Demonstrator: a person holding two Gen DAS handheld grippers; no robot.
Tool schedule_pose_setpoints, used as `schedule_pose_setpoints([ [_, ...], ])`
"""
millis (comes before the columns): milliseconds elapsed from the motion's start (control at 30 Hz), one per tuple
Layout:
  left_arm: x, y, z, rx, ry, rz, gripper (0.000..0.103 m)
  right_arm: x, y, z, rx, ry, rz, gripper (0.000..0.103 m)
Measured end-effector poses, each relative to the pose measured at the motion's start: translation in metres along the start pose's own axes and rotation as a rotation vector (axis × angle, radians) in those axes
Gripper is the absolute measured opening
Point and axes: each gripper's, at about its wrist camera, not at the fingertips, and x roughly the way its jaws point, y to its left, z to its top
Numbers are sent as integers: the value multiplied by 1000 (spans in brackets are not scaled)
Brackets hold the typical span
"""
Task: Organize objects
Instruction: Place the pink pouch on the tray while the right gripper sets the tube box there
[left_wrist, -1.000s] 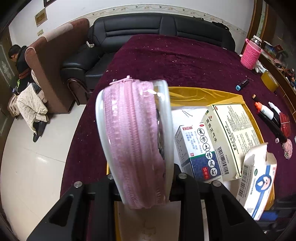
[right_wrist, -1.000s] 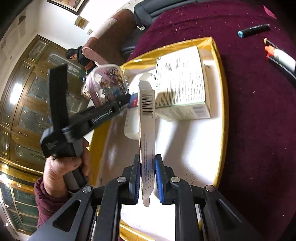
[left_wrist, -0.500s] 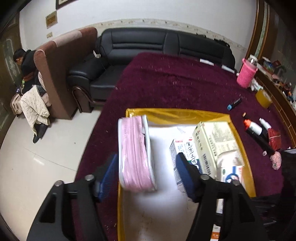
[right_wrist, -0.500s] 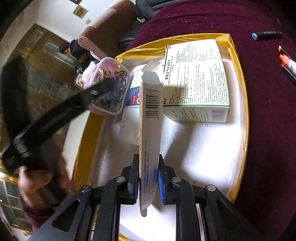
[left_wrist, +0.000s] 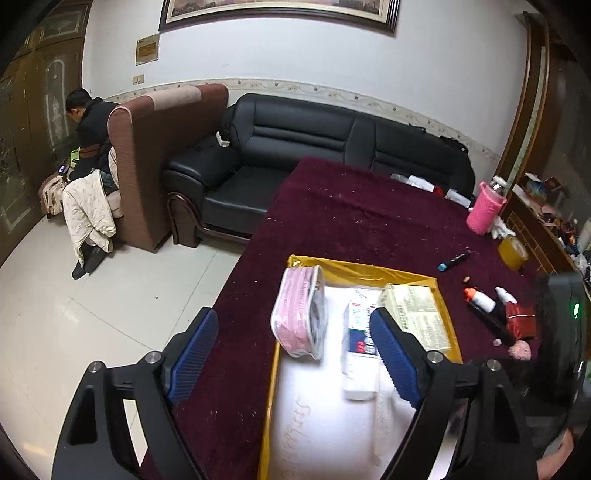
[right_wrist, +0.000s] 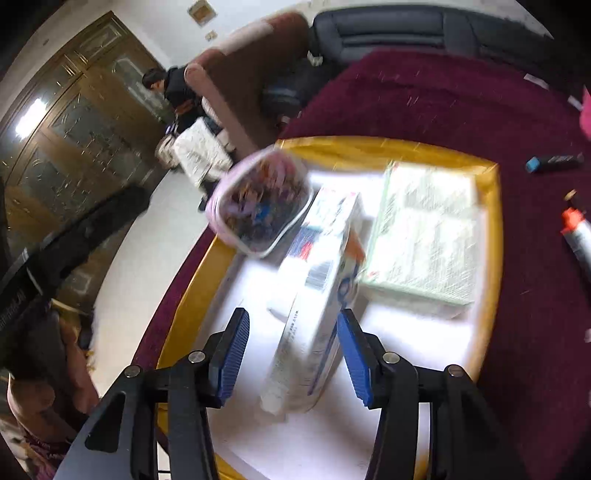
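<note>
A living room with a black leather sofa (left_wrist: 332, 147) and pale tiled floor lies behind my desk (left_wrist: 369, 218), which wears a maroon cloth. On it sits a shallow tray (left_wrist: 365, 266) with a gold rim and a white floor.

The pink zip pouch (left_wrist: 300, 314) stands on its edge at the tray's left side, against the rim, its clear face turned toward the boxes; the right wrist view shows a printed pattern through that face (right_wrist: 260, 205). Just right of it a small blue-and-white medicine box (left_wrist: 360, 332) lies flat, and beyond that a larger pale-green box (left_wrist: 419, 314) lies against the right rim. A long white carton (right_wrist: 317, 321) lies in the middle of the tray, its far end at the small box, blurred in the right wrist view.

My left fingers (left_wrist: 295, 354) are spread wide and hold nothing; the pouch stands apart, ahead of them and between their blue pads (left_wrist: 194, 352). My right fingers (right_wrist: 291, 356) are also spread, one pad on either side of the white carton; whether the pads touch it I cannot tell.

Outside the tray, on the cloth to the right, lie a blue-capped marker (left_wrist: 454, 260), an orange-capped tube (left_wrist: 479, 298), a pink cup (left_wrist: 484, 208) and a roll of tape (left_wrist: 512, 252).
</note>
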Motion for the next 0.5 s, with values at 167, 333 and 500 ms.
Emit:
schedule_pose_setpoints([
  [167,-17,-32,-8,49,-2,-67,92,-72,-16,-8,-19,-176,-179,71],
  [333,-19,-90,-21,104,43,-202,92,-152,-35,-42,-144,-496,-560,103],
  [500,-8,-153,-37,148,108,-283,92,-172,-99,-62,-11,-401,-642,103],
])
